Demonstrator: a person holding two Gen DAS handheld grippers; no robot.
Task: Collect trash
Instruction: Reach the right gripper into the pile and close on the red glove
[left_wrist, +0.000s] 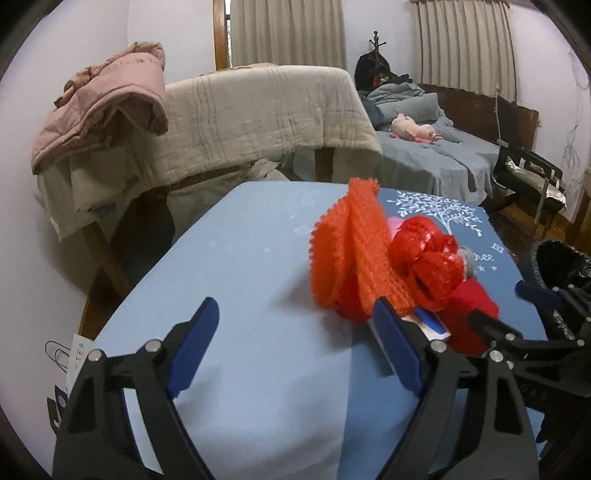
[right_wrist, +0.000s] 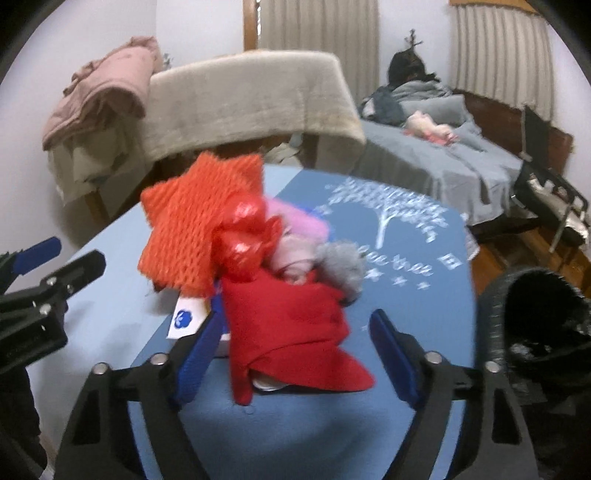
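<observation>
A heap of trash lies on the blue table cloth (left_wrist: 258, 266): an orange foam net (left_wrist: 351, 254) (right_wrist: 199, 221), a shiny red wrapper (left_wrist: 424, 254) (right_wrist: 247, 232), a red cloth-like piece (left_wrist: 469, 310) (right_wrist: 291, 332), pink and grey scraps (right_wrist: 332, 262) and a white card with a blue mark (right_wrist: 186, 317). My left gripper (left_wrist: 295, 343) (right_wrist: 59, 258) is open just left of the heap, its right finger against the net's near edge and nothing between its pads. My right gripper (right_wrist: 295, 347) (left_wrist: 509, 306) is open around the red piece, the right pad clear of it.
A black bin (right_wrist: 535, 317) (left_wrist: 561, 262) stands off the table's right edge. Behind the table are a chair draped with a beige blanket (left_wrist: 258, 110) and a pink jacket (left_wrist: 103, 103), a grey bed (left_wrist: 436, 155) and a black chair (left_wrist: 528, 177). A paper clip (left_wrist: 55, 354) lies near left.
</observation>
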